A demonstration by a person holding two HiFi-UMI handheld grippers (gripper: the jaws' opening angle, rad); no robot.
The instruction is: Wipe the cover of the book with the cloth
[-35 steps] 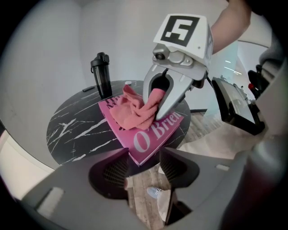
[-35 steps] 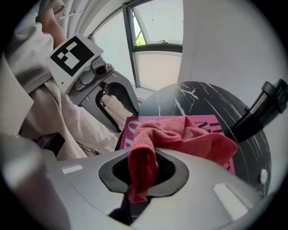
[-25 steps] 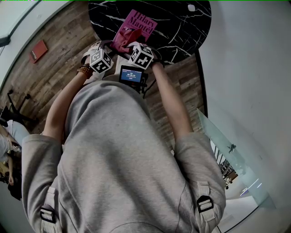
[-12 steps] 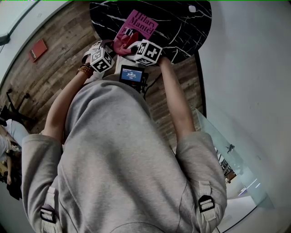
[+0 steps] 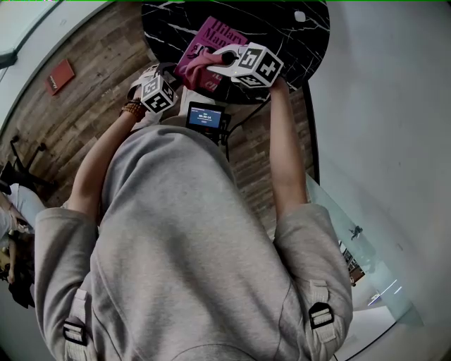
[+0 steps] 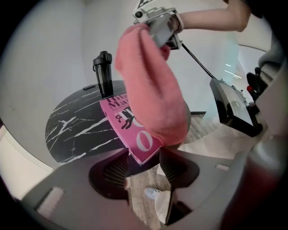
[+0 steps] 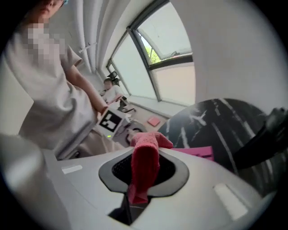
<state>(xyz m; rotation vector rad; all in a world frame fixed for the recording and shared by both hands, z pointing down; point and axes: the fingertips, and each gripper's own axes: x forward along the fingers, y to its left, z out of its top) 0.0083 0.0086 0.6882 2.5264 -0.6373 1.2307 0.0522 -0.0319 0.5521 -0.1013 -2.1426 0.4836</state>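
A pink book (image 5: 215, 42) lies on the round black marble table (image 5: 296, 49), its near corner (image 6: 143, 150) sticking out past the table's edge. My left gripper (image 6: 144, 157) is at that corner, which fills the gap between the two fingertips and touches both. My right gripper (image 5: 224, 60) is shut on a pink cloth (image 5: 199, 63), a fold of which is pinched between its jaws (image 7: 145, 155). In the left gripper view the cloth (image 6: 153, 90) hangs from the right gripper (image 6: 162, 24) down onto the near right part of the cover.
A black bottle (image 6: 103, 72) stands at the table's far side beyond the book. A small white thing (image 5: 299, 14) lies near the far rim. A screen device (image 5: 206, 115) hangs at the person's chest. Wooden floor lies below, with a glass panel (image 5: 338, 211) at the right.
The right gripper has moved right and farther over the table, dragging the cloth across the cover. The left gripper has stayed at the book's near corner.
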